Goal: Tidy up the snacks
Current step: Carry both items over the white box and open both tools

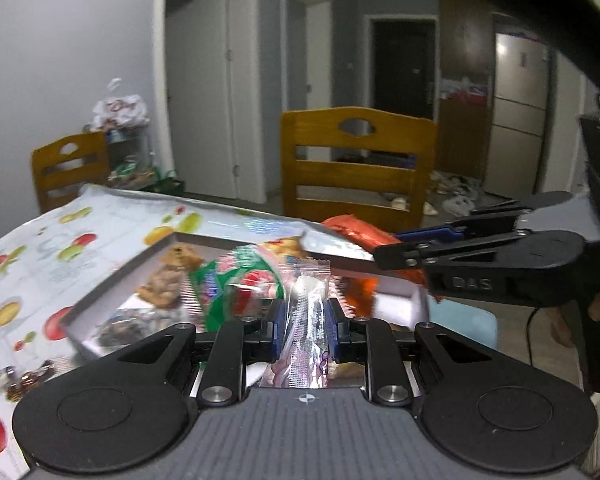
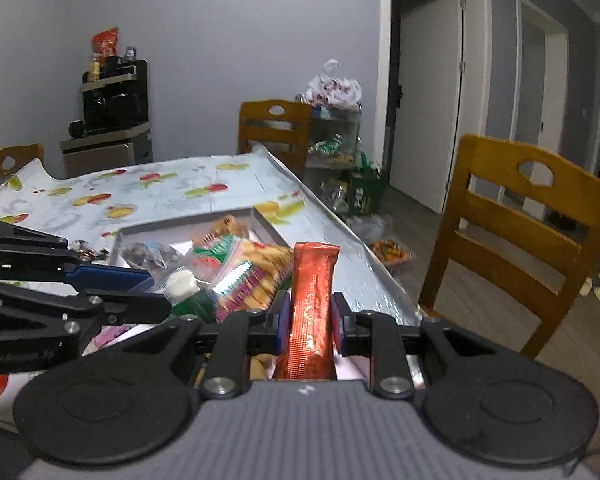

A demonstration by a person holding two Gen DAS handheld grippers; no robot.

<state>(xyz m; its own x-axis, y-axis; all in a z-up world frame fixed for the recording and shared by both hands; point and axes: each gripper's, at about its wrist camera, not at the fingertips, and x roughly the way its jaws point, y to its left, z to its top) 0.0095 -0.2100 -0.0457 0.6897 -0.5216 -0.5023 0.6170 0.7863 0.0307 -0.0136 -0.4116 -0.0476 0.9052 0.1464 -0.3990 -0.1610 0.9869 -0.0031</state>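
My left gripper (image 1: 303,330) is shut on a clear snack packet (image 1: 306,320) with a white piece inside, held upright above a white shallow box (image 1: 100,300) of mixed snacks. My right gripper (image 2: 310,326) is shut on an orange-red stick packet (image 2: 312,312), held upright over the table's right side. The same box (image 2: 266,222) lies beyond it, with green, pink and yellow wrapped snacks (image 2: 236,272). The right gripper also shows at the right of the left wrist view (image 1: 396,248), holding the orange packet (image 1: 356,232). The left gripper shows at the left of the right wrist view (image 2: 148,284).
The table (image 2: 140,192) has a fruit-print cover. A few loose candies (image 1: 24,380) lie left of the box. Wooden chairs (image 1: 356,164) stand at the far edge and another (image 2: 524,232) on the right. A snack bag (image 2: 388,252) lies on the floor.
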